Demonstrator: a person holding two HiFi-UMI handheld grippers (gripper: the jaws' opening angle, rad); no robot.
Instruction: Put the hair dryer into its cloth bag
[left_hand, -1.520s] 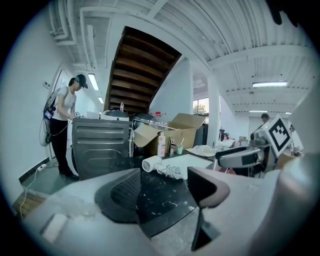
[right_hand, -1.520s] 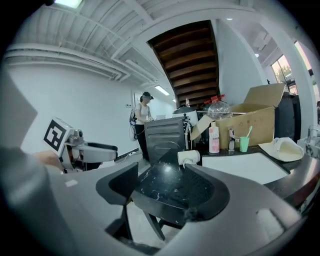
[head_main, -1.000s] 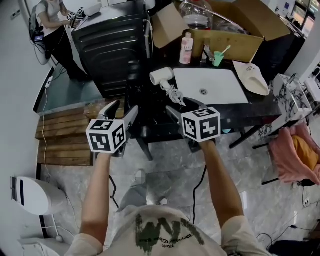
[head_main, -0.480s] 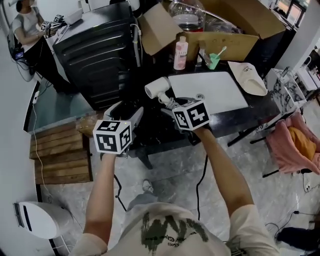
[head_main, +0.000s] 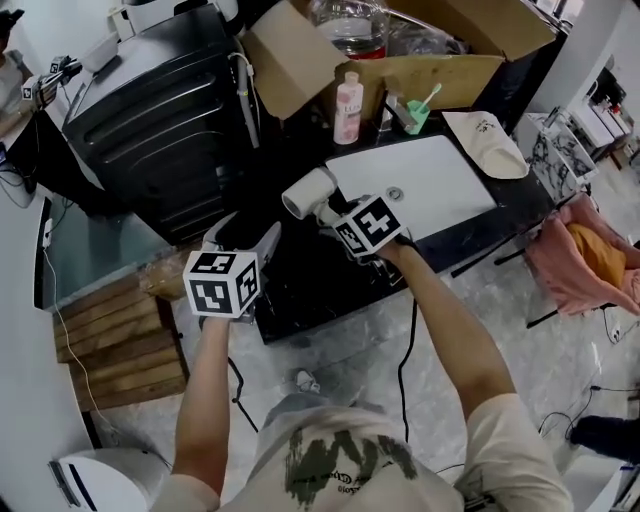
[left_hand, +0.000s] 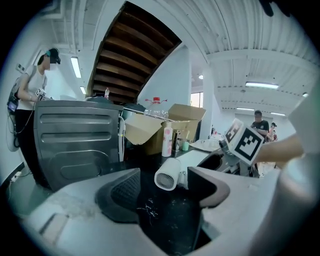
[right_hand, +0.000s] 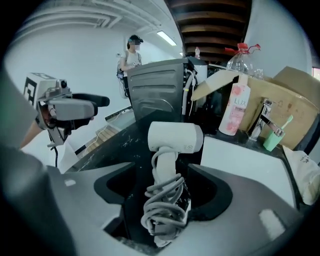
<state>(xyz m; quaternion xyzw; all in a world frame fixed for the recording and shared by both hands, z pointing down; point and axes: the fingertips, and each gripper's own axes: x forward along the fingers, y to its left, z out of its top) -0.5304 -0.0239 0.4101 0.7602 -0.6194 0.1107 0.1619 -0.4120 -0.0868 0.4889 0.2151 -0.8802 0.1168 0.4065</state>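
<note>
Right gripper view alone: right hand-held gripper (right_hand: 161, 168) opening, hair dryer (right_hand: 175, 137) between jaws — left hand-held gripper (left_hand: 165, 172) apart.

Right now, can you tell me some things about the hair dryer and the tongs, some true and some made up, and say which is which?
1. The hair dryer lies on the black table. True.
2. Its cord stretches straight across the table. False: it is wound round the handle.
3. The left tongs grip the hair dryer. False: they are open and empty, the dryer beyond them.
4. A pink bottle stands near the cardboard box. True.
5. The right tongs hang over bare table. False: the cord-wrapped handle is between their jaws, which are opening.
6. The cloth bag lies apart from the hair dryer. True.
</note>
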